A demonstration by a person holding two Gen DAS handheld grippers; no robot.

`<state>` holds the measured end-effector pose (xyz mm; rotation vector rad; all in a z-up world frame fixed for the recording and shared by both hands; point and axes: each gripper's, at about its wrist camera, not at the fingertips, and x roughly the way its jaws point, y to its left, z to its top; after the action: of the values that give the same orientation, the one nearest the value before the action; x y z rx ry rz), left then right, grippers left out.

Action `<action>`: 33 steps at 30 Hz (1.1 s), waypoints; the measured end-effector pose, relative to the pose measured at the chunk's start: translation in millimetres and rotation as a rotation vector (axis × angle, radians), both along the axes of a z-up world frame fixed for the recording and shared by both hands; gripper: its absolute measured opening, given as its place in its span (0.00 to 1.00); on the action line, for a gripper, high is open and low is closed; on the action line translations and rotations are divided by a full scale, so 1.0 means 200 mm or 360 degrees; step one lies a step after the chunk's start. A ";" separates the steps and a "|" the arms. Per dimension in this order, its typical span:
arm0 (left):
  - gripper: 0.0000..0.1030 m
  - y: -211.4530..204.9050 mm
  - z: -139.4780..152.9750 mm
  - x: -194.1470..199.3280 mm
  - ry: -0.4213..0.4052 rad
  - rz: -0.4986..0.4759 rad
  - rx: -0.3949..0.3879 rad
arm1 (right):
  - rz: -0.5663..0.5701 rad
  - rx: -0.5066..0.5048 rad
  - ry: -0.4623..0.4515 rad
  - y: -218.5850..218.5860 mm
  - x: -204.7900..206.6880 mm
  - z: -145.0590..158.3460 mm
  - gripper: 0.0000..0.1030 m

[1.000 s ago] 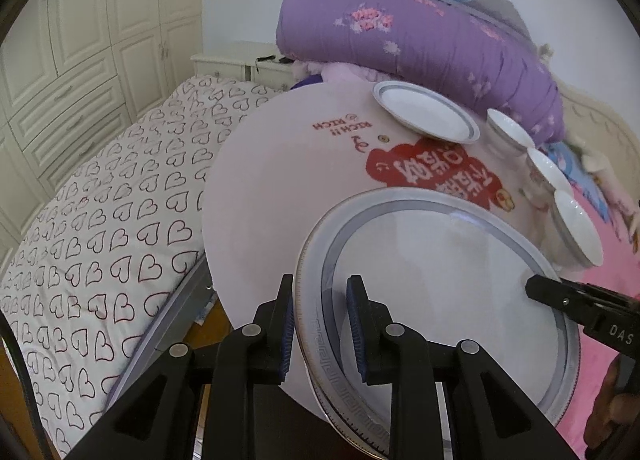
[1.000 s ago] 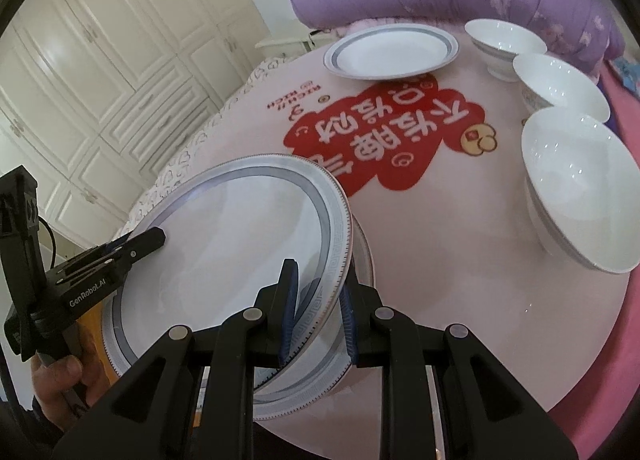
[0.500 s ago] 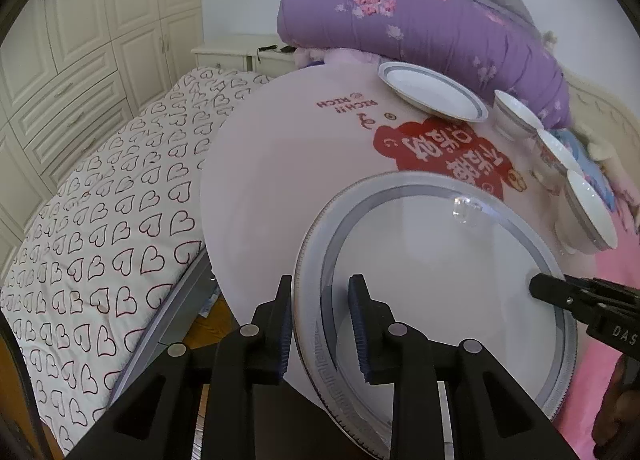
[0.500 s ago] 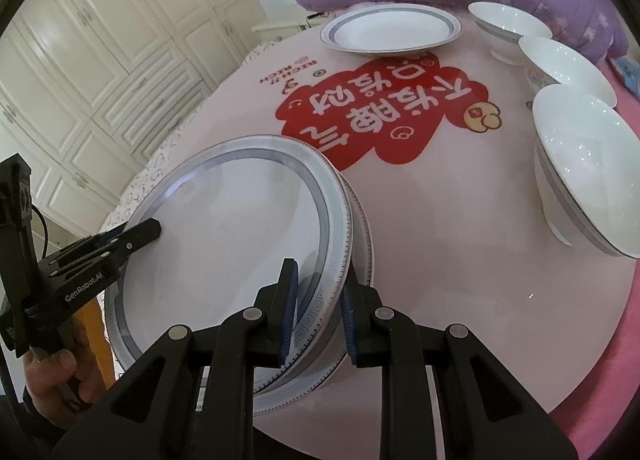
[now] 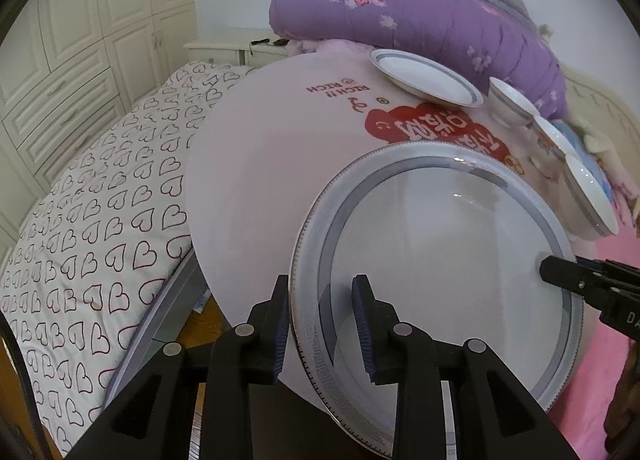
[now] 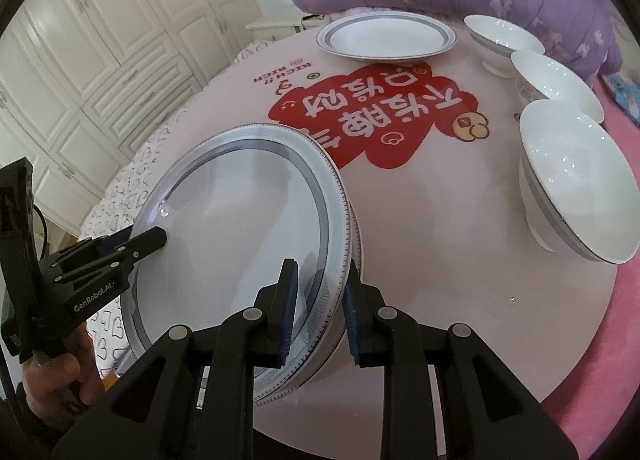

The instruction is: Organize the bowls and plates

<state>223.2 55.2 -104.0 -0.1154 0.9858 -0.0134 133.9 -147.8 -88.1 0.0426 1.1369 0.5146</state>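
A large white plate [image 5: 440,260] with a grey patterned rim lies on a second, matching plate [image 6: 356,228] at the near edge of the round pink table [image 6: 440,260]. My left gripper [image 5: 322,324] straddles the top plate's left rim; its jaws are opening and a gap shows beside the inner pad. On the opposite rim, my right gripper [image 6: 318,300] is shut on the top plate [image 6: 240,220]. A smaller plate [image 6: 384,40] sits at the far side. Three white bowls [image 6: 504,40] [image 6: 556,80] [image 6: 576,180] line the right edge.
A bed with a heart-print sheet [image 5: 100,220] lies left of the table. A rolled purple quilt [image 5: 400,12] rises behind it. White wardrobe doors [image 6: 100,40] fill the far left. A person's hand [image 6: 60,380] holds the left gripper's handle. Pink bedding [image 6: 600,360] borders the table's right.
The top plate has come down and now lies flatter on the lower plate. The left gripper's jaws stand slightly wider apart.
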 end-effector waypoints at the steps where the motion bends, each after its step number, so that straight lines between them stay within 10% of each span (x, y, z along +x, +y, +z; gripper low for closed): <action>1: 0.27 0.00 0.00 0.00 0.0000 -0.0002 0.0004 | 0.0003 -0.0014 -0.0006 0.00 0.00 0.00 0.23; 22: 0.34 -0.07 -0.01 -0.01 -0.0019 -0.0038 0.0113 | -0.0026 -0.0074 -0.0054 0.00 -0.01 0.02 0.32; 25: 0.55 -0.07 0.00 -0.02 -0.0023 -0.0036 0.0123 | -0.0023 -0.0047 -0.0064 0.00 -0.01 0.04 0.32; 28: 0.99 -0.07 0.03 -0.03 -0.0079 -0.0014 0.0164 | -0.0037 -0.0029 -0.0092 0.01 0.00 0.05 0.62; 33: 0.99 -0.07 0.07 -0.03 -0.0097 -0.0019 0.0142 | -0.0074 0.0024 -0.0132 0.00 0.02 0.07 0.90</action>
<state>218.0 41.2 -90.1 -0.0274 0.9249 0.0162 138.2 -147.8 -74.4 0.0601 1.0487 0.4791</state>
